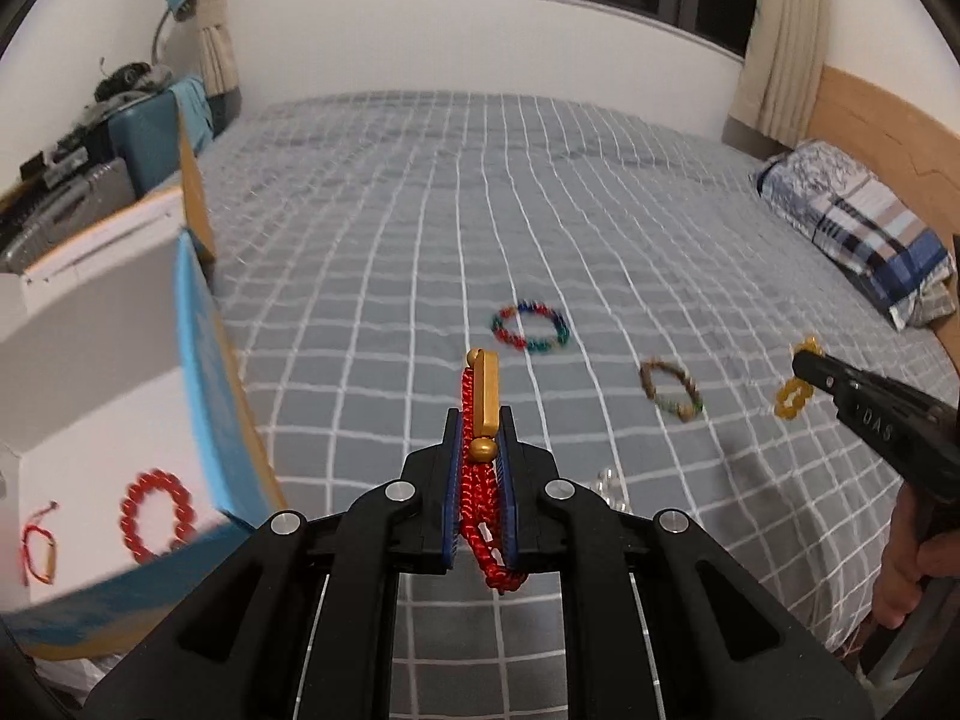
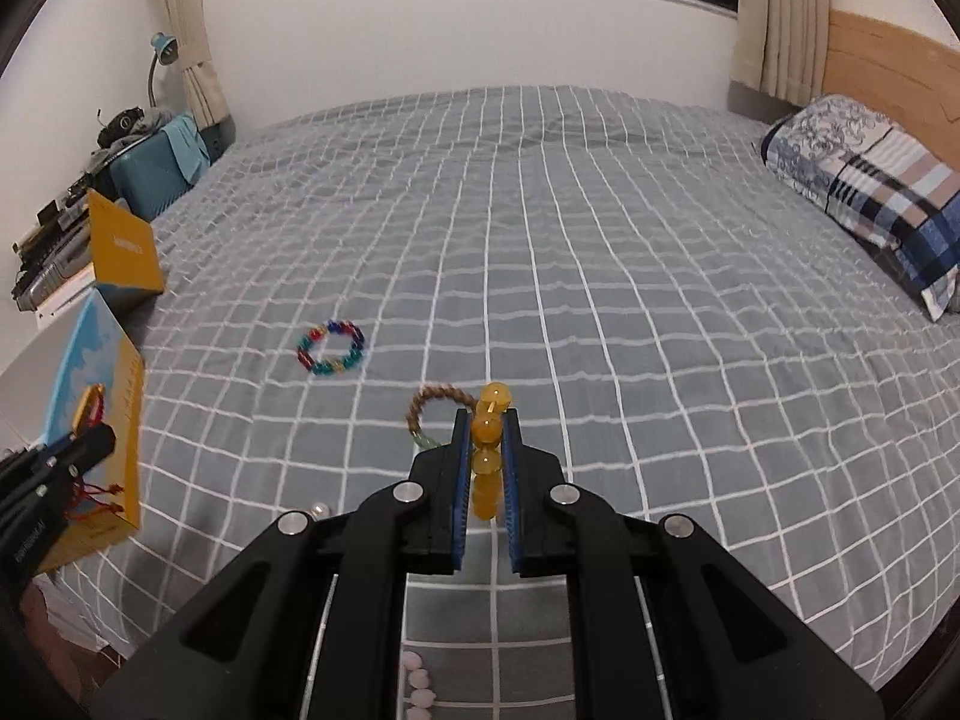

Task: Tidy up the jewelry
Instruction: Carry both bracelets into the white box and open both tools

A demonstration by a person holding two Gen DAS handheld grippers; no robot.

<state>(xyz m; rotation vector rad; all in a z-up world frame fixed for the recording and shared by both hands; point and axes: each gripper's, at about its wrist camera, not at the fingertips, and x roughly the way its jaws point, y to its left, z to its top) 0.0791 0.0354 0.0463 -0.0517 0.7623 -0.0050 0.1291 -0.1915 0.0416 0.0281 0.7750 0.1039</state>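
Observation:
My left gripper [image 1: 480, 426] is shut on a red cord bracelet with a gold bar [image 1: 485, 402], held above the bed just right of the open white box [image 1: 90, 396]. The box holds a red bead bracelet [image 1: 157, 515] and a thin red string bracelet [image 1: 39, 543]. My right gripper [image 2: 486, 420] is shut on a yellow bead bracelet [image 2: 487, 450], lifted over the bed; it also shows in the left wrist view [image 1: 793, 397]. A multicoloured bead bracelet [image 1: 529, 326] [image 2: 331, 348] and a brown bead bracelet [image 1: 671, 387] [image 2: 433, 405] lie on the bedspread.
The grey checked bedspread [image 2: 600, 240] fills both views. Pillows [image 2: 870, 192] lie at the right by the wooden headboard. A yellow box lid [image 2: 123, 252] and cluttered shelf stand at the left. A clear bead bracelet [image 1: 609, 483] and pink beads [image 2: 420, 687] lie near the front edge.

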